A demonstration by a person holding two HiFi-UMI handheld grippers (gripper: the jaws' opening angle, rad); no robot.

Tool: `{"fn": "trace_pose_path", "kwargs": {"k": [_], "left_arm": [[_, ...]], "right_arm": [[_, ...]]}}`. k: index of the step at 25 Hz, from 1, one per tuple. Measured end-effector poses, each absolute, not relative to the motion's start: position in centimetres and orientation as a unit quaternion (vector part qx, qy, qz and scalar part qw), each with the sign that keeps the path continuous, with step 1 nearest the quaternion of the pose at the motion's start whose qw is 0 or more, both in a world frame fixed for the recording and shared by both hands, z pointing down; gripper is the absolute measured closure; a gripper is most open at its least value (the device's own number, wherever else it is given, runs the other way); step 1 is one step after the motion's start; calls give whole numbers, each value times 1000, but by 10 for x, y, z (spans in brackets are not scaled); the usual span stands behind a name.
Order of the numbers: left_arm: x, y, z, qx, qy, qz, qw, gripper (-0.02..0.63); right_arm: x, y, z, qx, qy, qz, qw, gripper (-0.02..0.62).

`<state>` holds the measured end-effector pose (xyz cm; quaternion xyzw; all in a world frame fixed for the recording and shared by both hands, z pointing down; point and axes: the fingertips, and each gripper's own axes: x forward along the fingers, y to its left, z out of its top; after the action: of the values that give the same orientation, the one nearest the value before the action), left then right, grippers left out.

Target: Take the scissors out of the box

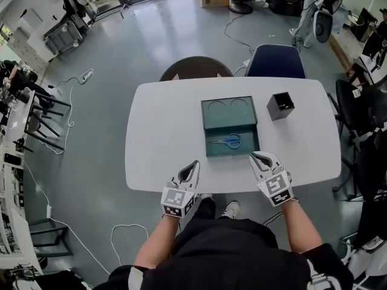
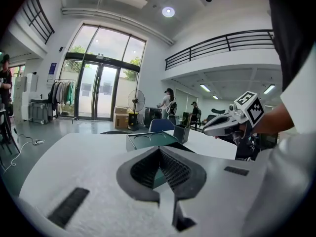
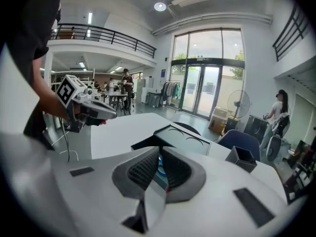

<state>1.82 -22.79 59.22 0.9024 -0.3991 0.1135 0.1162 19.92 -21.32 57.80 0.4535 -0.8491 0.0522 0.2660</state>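
Pointing slightly downward over the near edge of the white bench (image 1: 163,132): left hand-held gripper (image 1: 193,164) closed, empty; right hand-held gripper (image 1: 259,156) opening, empty, blue-handled scissors (image 1: 228,141) in the dark green box (image 1: 232,152) just ahead.

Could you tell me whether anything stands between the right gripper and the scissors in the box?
Nothing visible does, except the near wall of the box. The scissors lie uncovered in the open box, its lid folded back behind. The right gripper sits at the box's near right corner, jaws opening with nothing between them.
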Motion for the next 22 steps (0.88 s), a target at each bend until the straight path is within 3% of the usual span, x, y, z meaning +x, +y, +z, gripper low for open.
{"fn": "trace_pose_path", "kwargs": {"k": [12,22], "left_arm": [[-2,-256,601,888,-425,114,132,595],[-10,-272,606,880,-439,121,137,595]], "right_arm": [[173,-269,626,337,-853,-3,398,465],[167,-297,696,202,-836,-32,509,448]]}}
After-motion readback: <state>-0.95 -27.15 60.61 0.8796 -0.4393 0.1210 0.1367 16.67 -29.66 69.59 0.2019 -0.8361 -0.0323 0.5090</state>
